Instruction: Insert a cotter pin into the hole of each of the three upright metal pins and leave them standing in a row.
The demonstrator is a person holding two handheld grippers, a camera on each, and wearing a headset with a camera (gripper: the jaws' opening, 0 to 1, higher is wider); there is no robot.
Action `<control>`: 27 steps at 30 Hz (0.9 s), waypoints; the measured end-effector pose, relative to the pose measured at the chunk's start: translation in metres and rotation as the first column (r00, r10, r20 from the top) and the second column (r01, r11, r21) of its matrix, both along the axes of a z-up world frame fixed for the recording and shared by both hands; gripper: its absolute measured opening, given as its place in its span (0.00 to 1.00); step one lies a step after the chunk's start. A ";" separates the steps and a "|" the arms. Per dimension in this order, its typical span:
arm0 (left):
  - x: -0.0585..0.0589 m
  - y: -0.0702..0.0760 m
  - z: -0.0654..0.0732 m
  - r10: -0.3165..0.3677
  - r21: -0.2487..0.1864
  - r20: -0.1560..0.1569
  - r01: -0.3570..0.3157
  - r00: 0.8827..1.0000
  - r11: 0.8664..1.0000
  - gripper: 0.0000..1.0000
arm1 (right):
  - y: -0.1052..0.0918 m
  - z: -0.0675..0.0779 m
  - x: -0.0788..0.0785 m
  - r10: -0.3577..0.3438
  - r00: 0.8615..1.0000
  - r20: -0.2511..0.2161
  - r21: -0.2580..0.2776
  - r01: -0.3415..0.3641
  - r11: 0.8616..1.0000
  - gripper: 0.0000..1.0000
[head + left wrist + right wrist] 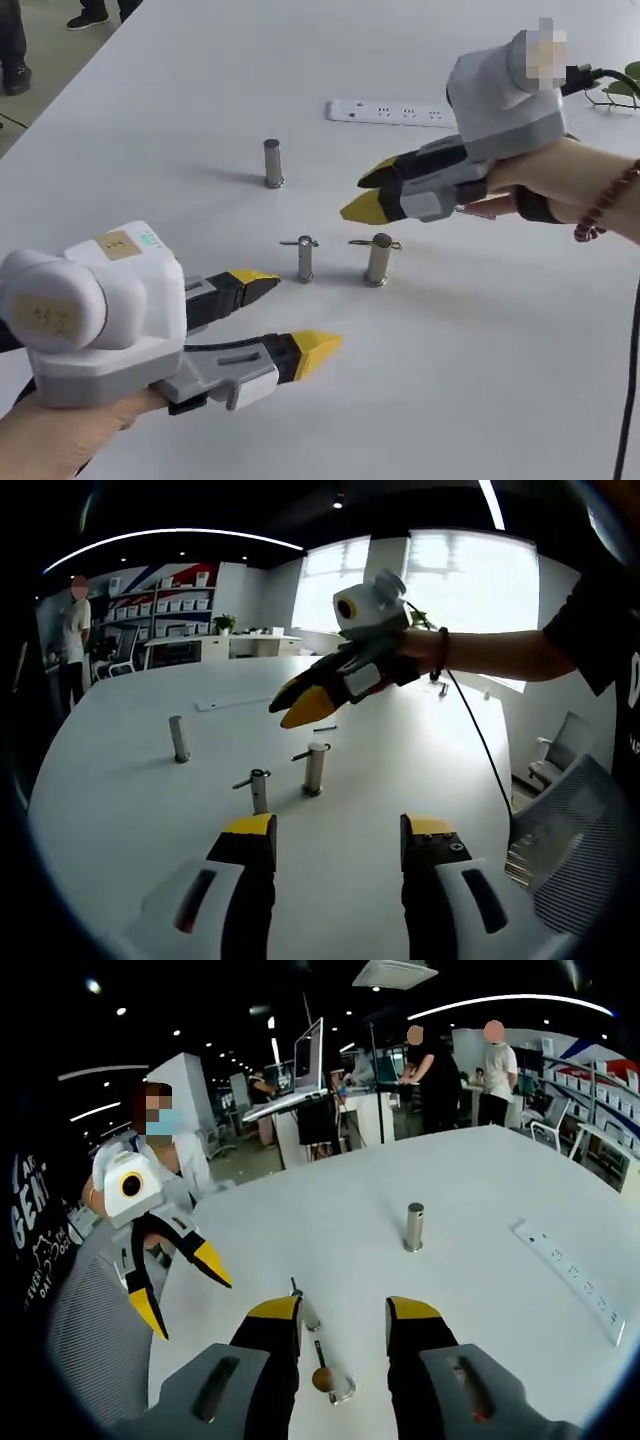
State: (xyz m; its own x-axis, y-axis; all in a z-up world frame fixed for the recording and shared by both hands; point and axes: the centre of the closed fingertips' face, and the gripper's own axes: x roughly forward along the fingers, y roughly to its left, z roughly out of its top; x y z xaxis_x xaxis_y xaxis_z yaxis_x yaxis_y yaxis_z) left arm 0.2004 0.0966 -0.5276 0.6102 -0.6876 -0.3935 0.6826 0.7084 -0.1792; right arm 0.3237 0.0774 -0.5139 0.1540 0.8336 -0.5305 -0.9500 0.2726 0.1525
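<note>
White surface [480, 350] under office light. Near left, the left tongs [300, 312] hover wide open and empty. The far-left metal pin [272, 163] stands bare. The middle metal pin [305, 258] and right metal pin [378, 259] carry cotter pins [290, 242]. Above them, the right tongs [355, 197] are parted and empty. The next step probably calls for steadying the bare pin low and feeding a cotter pin in level with its hole.

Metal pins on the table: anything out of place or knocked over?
None has fallen. The far pin stands apart from the two near pins, off their row, and bare; each near pin carries a cotter pin.
</note>
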 end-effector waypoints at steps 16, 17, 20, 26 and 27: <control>0.000 0.016 0.005 0.058 0.010 0.019 -0.058 0.998 0.998 0.52 | 0.047 0.005 0.035 -0.109 0.991 0.081 0.081 0.103 0.991 0.31; -0.001 0.018 0.005 0.063 0.007 0.018 -0.063 0.998 0.998 0.52 | 0.049 0.004 0.036 -0.114 0.990 0.087 0.090 0.106 0.990 0.31; -0.002 0.021 0.006 0.075 0.004 0.018 -0.075 0.997 0.997 0.54 | 0.053 -0.002 0.044 -0.130 0.987 0.094 0.091 0.121 0.988 0.32; -0.003 0.024 0.007 0.095 -0.016 0.014 -0.095 0.995 0.995 0.60 | 0.069 -0.011 0.069 -0.171 0.981 0.096 0.106 0.161 0.981 0.36; -0.003 0.024 0.007 0.098 -0.023 0.015 -0.097 0.995 0.995 0.60 | 0.070 -0.011 0.075 -0.193 0.976 0.101 0.110 0.182 0.977 0.36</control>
State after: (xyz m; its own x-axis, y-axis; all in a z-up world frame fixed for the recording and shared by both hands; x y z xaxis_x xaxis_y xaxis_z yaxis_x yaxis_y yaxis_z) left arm 0.1973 0.1207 -0.5203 0.6810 -0.6328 -0.3684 0.6135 0.7678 -0.1848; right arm 0.3982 0.1471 -0.5253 0.3660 0.8317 -0.4174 -0.8957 0.4366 0.0846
